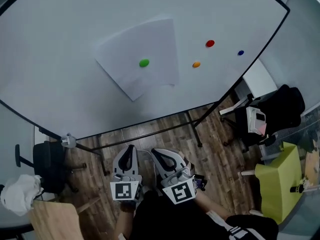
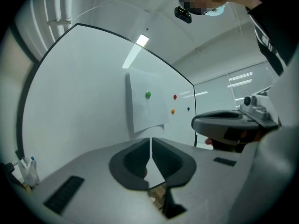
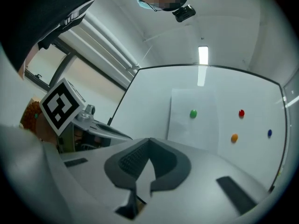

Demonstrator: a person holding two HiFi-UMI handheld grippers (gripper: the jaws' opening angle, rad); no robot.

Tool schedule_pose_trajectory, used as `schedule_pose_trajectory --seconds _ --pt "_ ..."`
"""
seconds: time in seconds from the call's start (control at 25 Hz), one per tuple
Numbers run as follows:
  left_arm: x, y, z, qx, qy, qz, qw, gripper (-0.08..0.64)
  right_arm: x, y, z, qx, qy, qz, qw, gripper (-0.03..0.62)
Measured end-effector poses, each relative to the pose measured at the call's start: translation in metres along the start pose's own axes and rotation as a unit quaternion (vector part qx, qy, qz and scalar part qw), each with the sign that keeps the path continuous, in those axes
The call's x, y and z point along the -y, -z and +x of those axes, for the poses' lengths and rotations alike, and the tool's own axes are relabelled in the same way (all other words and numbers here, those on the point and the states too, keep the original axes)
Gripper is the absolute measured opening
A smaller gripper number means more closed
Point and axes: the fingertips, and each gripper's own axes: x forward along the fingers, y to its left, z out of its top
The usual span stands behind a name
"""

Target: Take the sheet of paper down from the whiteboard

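Note:
A white sheet of paper (image 1: 141, 58) hangs tilted on the whiteboard (image 1: 60, 49), pinned by a green magnet (image 1: 144, 62). The same sheet (image 2: 146, 107) and magnet (image 2: 148, 94) show ahead in the left gripper view, and the sheet (image 3: 194, 122) again in the right gripper view. My left gripper (image 1: 128, 153) and right gripper (image 1: 164, 156) are held side by side low in the head view, well short of the board. Both are shut with nothing between the jaws (image 2: 150, 141) (image 3: 149, 142).
Red (image 1: 210, 43), orange (image 1: 196, 64) and blue (image 1: 240, 52) magnets sit on the board right of the sheet. The board's stand legs (image 1: 195, 129) cross the wooden floor. A black chair (image 1: 47, 164) stands at left, another chair (image 1: 270, 114) and a green stool (image 1: 280, 181) at right.

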Motion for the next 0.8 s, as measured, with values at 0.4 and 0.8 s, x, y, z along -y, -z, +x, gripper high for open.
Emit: schedule_pose_trajectory --seconds 0.4,0.8 --pt "0.012 -0.018 0.078 0.019 -0.011 0.019 0.9996 0.021 0.077 0.028 0.037 0.029 -0.017 0.036 0.999 -0.002" --pt "-0.014 -0.038 0.103 0.055 -0.028 0.030 0.9977 0.021 0.112 0.038 0.066 0.028 -0.017 0.040 0.999 -0.002"
